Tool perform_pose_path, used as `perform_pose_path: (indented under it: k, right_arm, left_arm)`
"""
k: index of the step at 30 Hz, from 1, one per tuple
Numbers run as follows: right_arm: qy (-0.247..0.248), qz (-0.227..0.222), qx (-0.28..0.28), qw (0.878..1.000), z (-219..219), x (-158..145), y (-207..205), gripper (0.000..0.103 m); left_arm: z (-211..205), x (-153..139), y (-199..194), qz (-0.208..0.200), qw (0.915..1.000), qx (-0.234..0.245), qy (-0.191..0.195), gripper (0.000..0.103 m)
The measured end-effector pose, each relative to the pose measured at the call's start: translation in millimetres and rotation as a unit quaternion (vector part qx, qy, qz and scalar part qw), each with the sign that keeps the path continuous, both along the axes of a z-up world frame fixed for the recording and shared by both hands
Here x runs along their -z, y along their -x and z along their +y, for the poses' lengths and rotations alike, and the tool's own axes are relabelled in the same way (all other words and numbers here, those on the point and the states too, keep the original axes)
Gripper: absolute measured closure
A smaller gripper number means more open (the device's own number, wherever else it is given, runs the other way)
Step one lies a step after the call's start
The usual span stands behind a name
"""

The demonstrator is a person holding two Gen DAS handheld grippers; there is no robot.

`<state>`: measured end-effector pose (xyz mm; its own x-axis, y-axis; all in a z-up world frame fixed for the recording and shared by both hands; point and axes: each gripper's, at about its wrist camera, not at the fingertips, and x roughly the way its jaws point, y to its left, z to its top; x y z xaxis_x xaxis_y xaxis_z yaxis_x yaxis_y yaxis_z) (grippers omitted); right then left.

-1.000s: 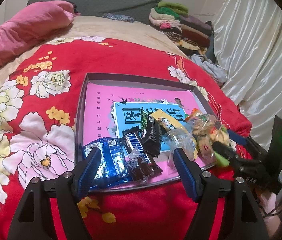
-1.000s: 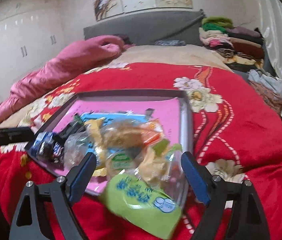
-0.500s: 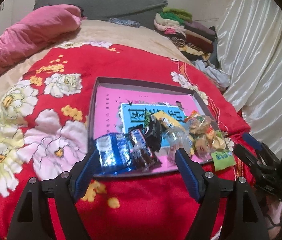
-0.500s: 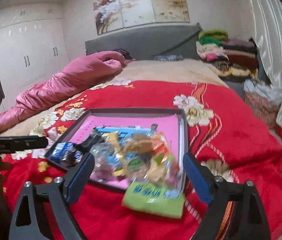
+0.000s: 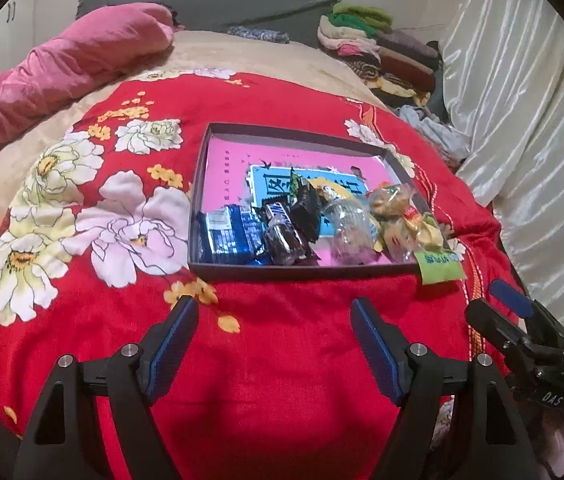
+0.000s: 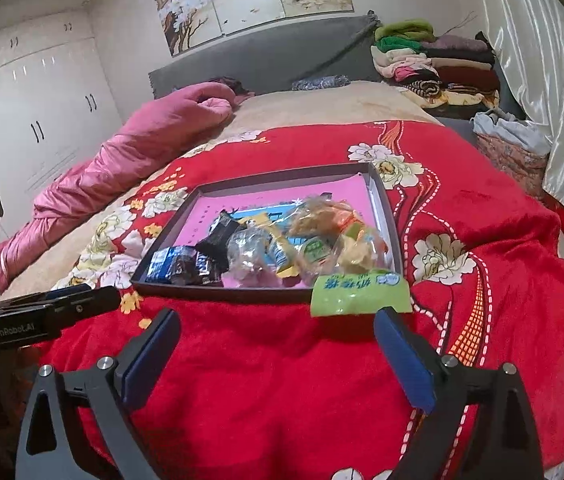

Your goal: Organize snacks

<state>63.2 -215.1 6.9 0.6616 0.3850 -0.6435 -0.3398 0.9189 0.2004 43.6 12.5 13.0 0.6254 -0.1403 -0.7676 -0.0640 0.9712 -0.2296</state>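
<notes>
A shallow dark tray (image 5: pixel 293 133) with a pink liner lies on the red flowered blanket; it also shows in the right wrist view (image 6: pixel 282 176). Its near half holds a blue wrapper (image 5: pixel 228 234), a dark Snickers bar (image 5: pixel 283 236), a black packet (image 5: pixel 305 206), a clear wrapper (image 5: pixel 347 226) and a clear bag with a green label (image 5: pixel 439 266) that hangs over the tray's near right corner (image 6: pixel 359 290). My left gripper (image 5: pixel 274 340) is open and empty, well short of the tray. My right gripper (image 6: pixel 278 354) is open and empty, just short of the green label.
The red blanket (image 5: pixel 301 360) covers the bed's near end. A pink duvet (image 5: pixel 62 68) lies rolled at the far left. Folded clothes (image 5: pixel 377 48) are stacked at the far right by a white curtain (image 5: pixel 521 120). White wardrobes (image 6: pixel 30 100) stand to the left.
Both grippers have pulled back from the tray and risen, so the tray looks smaller and farther. The green-label bag now lies over the tray's near right corner, clear of my right gripper.
</notes>
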Motion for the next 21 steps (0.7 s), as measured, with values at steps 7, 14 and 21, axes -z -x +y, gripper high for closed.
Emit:
perform_pose_path:
  k: [7,14,21]
  right_arm:
    - [0.027,0.005,-0.003,1.000,6,3,7,0.005]
    - [0.041,-0.002,-0.007,0.999,7,4,10,0.005]
    - [0.046,-0.004,-0.007,0.999,9,4,12,0.005]
  left_arm:
    - [-4,1,10,0.010,0.9999,0.004,-0.011,0.023]
    - [0,1,15,0.015,0.9998,-0.002,-0.014,0.023]
    - [0,0,19,0.020,0.9997,-0.003,-0.011,0.023]
